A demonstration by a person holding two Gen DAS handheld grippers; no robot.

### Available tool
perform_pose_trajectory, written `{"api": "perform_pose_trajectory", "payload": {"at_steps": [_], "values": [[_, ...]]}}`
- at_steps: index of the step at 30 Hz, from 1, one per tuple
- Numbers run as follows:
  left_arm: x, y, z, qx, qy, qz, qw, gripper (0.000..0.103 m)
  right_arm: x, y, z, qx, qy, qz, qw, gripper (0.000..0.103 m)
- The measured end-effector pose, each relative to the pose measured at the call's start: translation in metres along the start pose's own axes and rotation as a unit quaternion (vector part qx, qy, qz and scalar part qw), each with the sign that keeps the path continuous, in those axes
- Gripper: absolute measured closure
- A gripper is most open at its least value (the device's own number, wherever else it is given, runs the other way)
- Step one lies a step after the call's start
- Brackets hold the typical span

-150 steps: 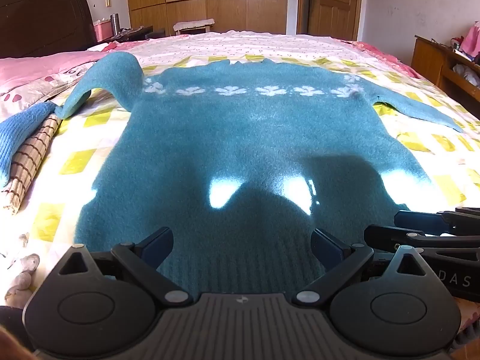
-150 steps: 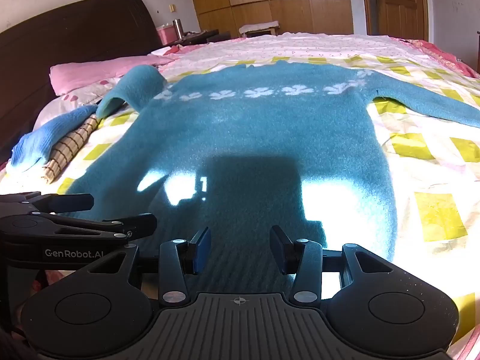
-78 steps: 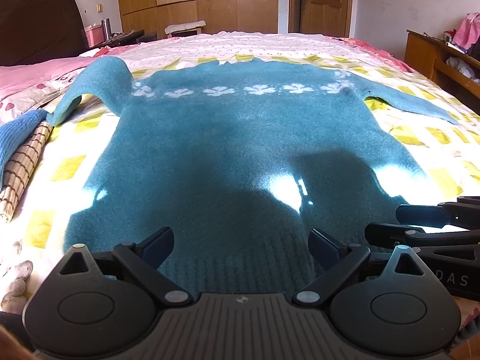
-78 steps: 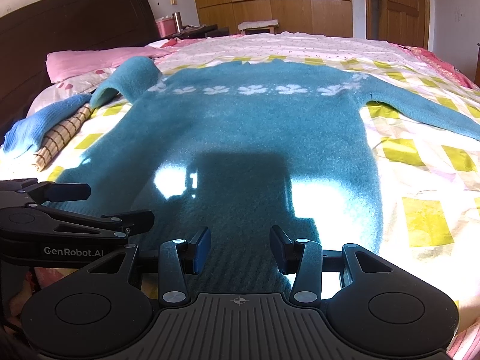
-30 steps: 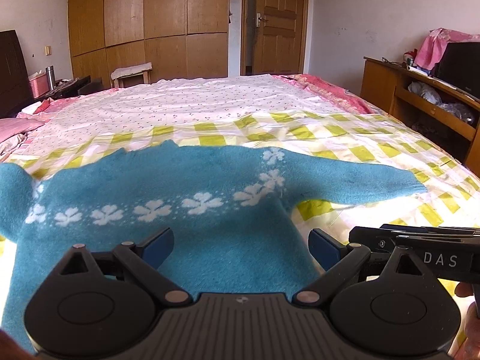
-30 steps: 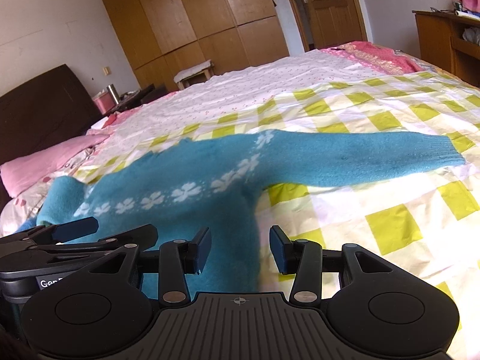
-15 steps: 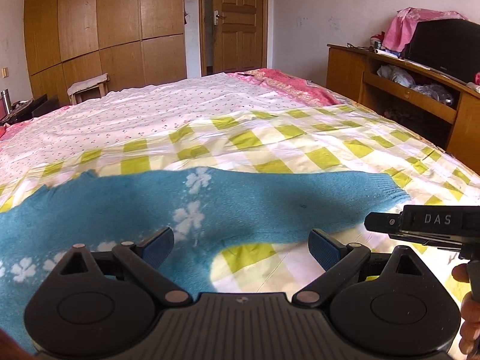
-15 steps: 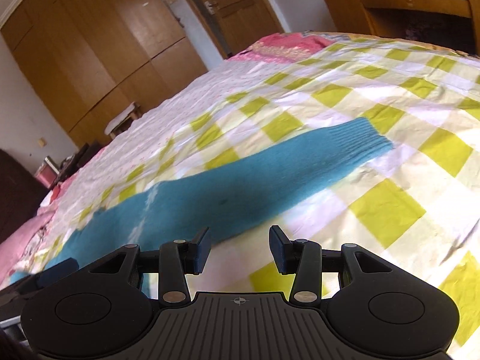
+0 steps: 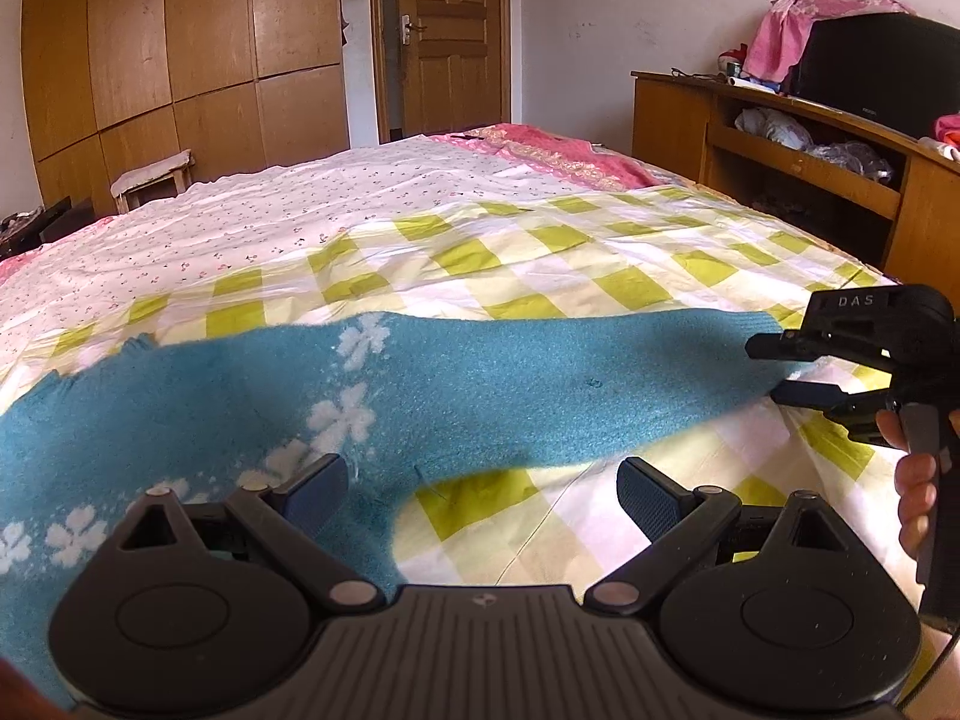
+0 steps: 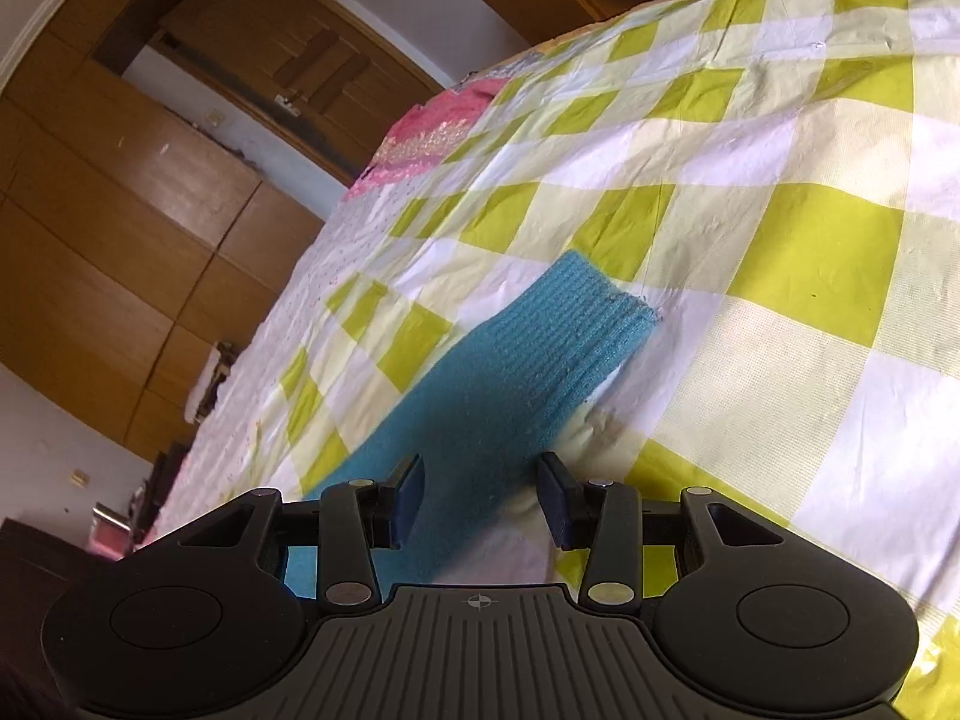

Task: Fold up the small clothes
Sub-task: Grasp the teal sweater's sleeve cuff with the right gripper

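A teal sweater with white flowers lies flat on the bed, its right sleeve stretched out to the right. My left gripper is open, above the armpit where sleeve meets body. My right gripper is open and tilted, its fingers either side of the sleeve just short of the ribbed cuff. In the left wrist view the right gripper sits at the cuff end, jaws apart.
The bed has a yellow-and-white checked sheet and a floral cover behind. A wooden sideboard stands along the right. Wardrobes and a door are at the back.
Both grippers have moved from the sweater's hem to its right sleeve. The right gripper has closed in on the cuff and rolled sideways. Both stayed open.
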State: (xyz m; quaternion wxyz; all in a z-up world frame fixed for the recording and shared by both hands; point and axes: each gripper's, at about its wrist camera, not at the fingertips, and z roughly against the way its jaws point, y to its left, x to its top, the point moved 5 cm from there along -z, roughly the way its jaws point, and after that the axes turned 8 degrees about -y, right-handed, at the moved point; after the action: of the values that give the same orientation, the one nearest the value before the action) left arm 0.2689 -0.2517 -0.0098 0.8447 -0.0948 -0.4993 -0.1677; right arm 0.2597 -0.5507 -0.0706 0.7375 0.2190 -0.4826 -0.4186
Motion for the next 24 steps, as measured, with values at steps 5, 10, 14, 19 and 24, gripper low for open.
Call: {"api": "perform_pose_trajectory", "payload": {"at_steps": [5, 10, 14, 19, 24], "values": [[-0.006, 0.004, 0.006, -0.004, 0.004, 0.004, 1.0000, 0.002, 0.003, -0.004, -0.004, 0.015, -0.014, -0.030, 0.999, 0.062], [-0.010, 0.008, 0.016, -0.007, 0.004, 0.008, 0.9999, 0.002, -0.001, -0.009, 0.004, 0.030, -0.001, -0.079, 0.996, 0.062], [-0.011, 0.012, 0.018, -0.006, 0.005, 0.016, 0.9998, 0.002, -0.011, -0.003, -0.002, 0.039, 0.017, -0.088, 0.995, 0.062], [-0.012, 0.012, 0.022, -0.007, 0.005, 0.011, 0.9999, 0.002, -0.012, 0.001, -0.016, 0.034, 0.009, -0.073, 0.997, 0.067], [-0.017, 0.019, 0.033, 0.003, 0.009, 0.007, 0.9999, 0.002, -0.008, -0.006, -0.026, 0.035, 0.000, -0.080, 0.996, 0.084]]}}
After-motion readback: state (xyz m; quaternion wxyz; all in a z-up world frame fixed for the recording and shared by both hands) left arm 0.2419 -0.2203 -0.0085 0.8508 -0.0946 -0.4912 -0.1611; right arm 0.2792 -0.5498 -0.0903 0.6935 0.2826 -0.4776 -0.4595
